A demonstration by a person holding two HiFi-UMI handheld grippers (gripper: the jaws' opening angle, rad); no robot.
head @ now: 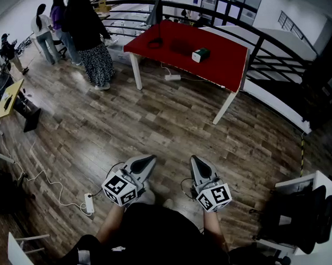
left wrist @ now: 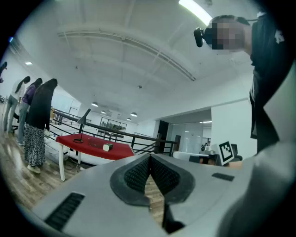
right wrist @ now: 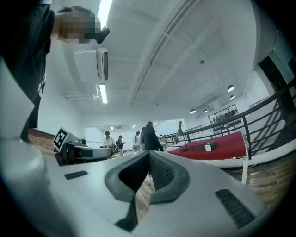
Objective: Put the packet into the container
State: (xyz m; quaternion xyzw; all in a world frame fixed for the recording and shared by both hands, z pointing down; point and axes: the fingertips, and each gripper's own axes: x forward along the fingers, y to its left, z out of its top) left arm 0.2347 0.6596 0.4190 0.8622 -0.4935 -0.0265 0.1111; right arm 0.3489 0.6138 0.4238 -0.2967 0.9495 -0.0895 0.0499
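Far ahead stands a red table. On it lie a small white and green packet and a low dark container, with a black desk lamp at its back edge. My left gripper and right gripper are held close to my body above the wooden floor, well short of the table. Both are shut with nothing between the jaws. In the left gripper view the left gripper points toward the table and the packet. The right gripper also faces the packet.
Several people stand at the far left by the table. A black railing runs behind it. A power strip and cable lie on the floor at my left. A white desk with a black chair stands at the right.
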